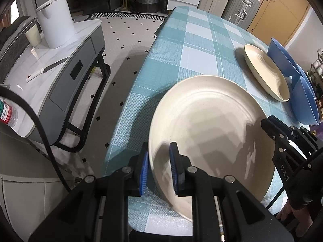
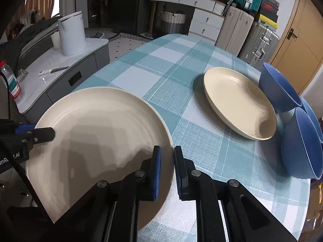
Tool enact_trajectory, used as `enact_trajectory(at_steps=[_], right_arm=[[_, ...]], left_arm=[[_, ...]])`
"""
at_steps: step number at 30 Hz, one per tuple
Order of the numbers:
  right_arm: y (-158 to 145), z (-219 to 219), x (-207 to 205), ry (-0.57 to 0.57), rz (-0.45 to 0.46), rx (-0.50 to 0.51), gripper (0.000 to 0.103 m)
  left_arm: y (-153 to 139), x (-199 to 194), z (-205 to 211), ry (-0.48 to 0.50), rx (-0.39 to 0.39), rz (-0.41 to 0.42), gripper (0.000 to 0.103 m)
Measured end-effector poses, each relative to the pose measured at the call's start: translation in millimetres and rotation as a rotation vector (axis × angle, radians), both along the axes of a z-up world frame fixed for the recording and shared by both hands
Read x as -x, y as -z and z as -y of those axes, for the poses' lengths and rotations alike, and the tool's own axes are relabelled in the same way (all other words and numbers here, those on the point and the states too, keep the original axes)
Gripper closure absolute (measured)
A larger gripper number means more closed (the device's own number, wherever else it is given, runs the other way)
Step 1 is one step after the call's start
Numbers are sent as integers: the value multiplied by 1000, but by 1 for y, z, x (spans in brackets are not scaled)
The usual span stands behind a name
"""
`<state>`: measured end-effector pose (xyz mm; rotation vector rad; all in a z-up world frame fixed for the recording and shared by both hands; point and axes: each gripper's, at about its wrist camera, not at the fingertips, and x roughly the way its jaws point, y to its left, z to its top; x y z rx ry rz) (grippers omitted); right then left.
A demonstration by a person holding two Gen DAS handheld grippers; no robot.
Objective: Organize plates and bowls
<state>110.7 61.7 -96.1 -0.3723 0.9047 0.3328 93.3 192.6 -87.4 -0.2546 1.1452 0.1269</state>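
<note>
A large cream plate (image 1: 212, 131) (image 2: 101, 131) is held at the near left corner of the teal checked table (image 1: 181, 50) (image 2: 161, 64). My left gripper (image 1: 159, 171) is shut on its left rim, one blue pad on each side of the lip. My right gripper (image 2: 167, 169) is shut on the opposite rim. Each wrist view shows the other gripper at the plate's far edge. A second cream plate (image 1: 266, 74) (image 2: 240, 102) lies flat further right. Three blue bowls (image 1: 304, 100) (image 2: 300, 143) stand crowded against its right side. Whether the held plate touches the cloth I cannot tell.
Left of the table, across a strip of tiled floor, stands a grey side table (image 1: 60, 70) (image 2: 60, 76) with a white canister (image 1: 55, 20) (image 2: 71, 32), a cup and a plastic bottle (image 2: 12, 82). Suitcases (image 2: 258, 40), drawers and a basket stand behind the table.
</note>
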Motion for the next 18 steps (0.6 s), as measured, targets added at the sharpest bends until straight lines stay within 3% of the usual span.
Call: enact_trajectory(at_steps=[4, 9, 12, 14, 17, 18], right_arm=[[-1, 4, -3, -3, -13, -27, 91], [-2, 7, -2, -8, -28, -42, 89], [-2, 7, -2, -13, -40, -46, 88], [-4, 9, -3, -13, -51, -56, 88], [-7, 16, -5, -10, -78, -103, 76], [-8, 18, -5, -8, -81, -119, 67]], left_arm=[[0, 2, 0, 2, 4, 8, 83], [-1, 4, 1, 14, -44, 5, 80], [-1, 5, 2, 15, -62, -7, 54], [-1, 5, 1, 19, -68, -14, 55], [-3, 7, -3, 3, -67, -17, 55], [-4, 8, -4, -3, -60, -13, 55]])
